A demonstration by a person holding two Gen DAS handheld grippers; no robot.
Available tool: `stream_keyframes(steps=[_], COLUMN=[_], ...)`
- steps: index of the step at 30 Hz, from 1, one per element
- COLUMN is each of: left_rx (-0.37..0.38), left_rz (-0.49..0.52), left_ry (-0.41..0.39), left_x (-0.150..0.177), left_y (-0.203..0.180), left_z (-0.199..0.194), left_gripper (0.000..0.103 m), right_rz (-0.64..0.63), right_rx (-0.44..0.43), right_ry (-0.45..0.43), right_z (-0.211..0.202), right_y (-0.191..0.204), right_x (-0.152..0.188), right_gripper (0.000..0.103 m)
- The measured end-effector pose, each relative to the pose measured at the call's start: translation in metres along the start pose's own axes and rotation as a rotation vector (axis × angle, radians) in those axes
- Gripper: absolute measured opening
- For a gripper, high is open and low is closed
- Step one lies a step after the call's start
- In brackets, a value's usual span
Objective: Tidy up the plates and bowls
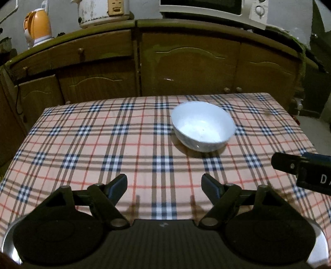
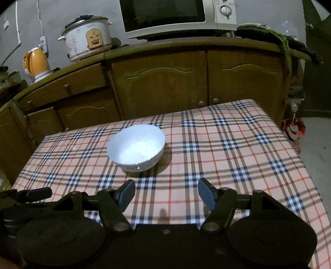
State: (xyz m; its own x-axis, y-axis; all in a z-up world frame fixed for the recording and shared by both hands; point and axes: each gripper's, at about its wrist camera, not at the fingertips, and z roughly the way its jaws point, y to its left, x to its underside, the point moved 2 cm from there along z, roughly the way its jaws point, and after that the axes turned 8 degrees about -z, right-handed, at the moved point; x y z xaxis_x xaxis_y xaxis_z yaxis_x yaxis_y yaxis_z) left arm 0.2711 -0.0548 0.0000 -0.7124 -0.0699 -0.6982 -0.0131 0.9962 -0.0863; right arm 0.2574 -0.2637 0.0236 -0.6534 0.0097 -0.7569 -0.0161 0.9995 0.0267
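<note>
A white bowl (image 1: 203, 126) stands upright and empty on the plaid tablecloth (image 1: 103, 149), toward the table's far side. It also shows in the right wrist view (image 2: 136, 148). My left gripper (image 1: 164, 189) is open and empty, above the cloth, short of the bowl and left of it. My right gripper (image 2: 165, 194) is open and empty, short of the bowl and to its right. The right gripper's finger (image 1: 289, 165) shows at the right edge of the left wrist view. The left gripper's finger (image 2: 37, 193) shows at the left edge of the right wrist view. No plates are in view.
A wooden cabinet (image 2: 161, 82) runs behind the table. On it stand a rice cooker (image 2: 86, 38), an orange kettle (image 2: 36, 63) and a microwave (image 2: 178, 16). The table's right edge (image 2: 293, 149) drops to the floor.
</note>
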Motion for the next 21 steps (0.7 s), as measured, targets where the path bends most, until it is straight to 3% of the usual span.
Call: stream_keyframes(steps=[9, 21], left_rx=[-0.032, 0.011], left_rz=[-0.006, -0.016], left_ry=[-0.003, 0.042], left_x=[-0.037, -0.066], left_y=[0.000, -0.008], left_z=[0.048, 0.111], left_gripper=[0.080, 0.077], right_rz=[0.046, 0.099], right_rx=[-0.024, -0.025], right_ry=[0.016, 0.081], right_z=[0.055, 0.136], right_y=[-0.010, -0.018], right_x=[-0.027, -0.045], right_gripper=[0.080, 0.079])
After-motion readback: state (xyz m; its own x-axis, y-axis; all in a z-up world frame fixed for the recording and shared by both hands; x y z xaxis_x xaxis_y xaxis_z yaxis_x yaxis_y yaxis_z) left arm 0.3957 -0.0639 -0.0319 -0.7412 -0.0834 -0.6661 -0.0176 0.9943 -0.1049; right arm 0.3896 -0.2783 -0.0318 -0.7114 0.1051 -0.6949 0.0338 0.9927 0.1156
